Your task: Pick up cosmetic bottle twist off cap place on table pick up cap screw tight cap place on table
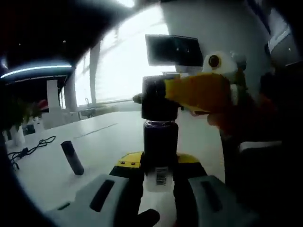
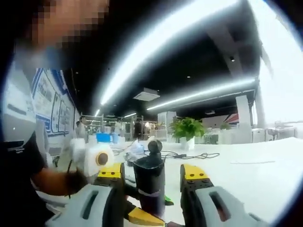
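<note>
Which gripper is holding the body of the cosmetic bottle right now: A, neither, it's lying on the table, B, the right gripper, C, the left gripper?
C: in the left gripper view the left gripper clamps the dark cosmetic bottle upright between its jaws, while the right gripper closes on the cap at the top.

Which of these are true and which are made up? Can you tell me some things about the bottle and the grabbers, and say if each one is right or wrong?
1. The left gripper holds the dark cosmetic bottle upright. True.
2. The right gripper is yellow and sits at the bottle's cap. True.
3. The bottle is lying flat on the white table. False: it is held up above the table.
4. A small dark tube stands on the table. True.
5. A red ball sits beside the cable. False: no ball is there.
6. There is a green plant on the table. True.
</note>
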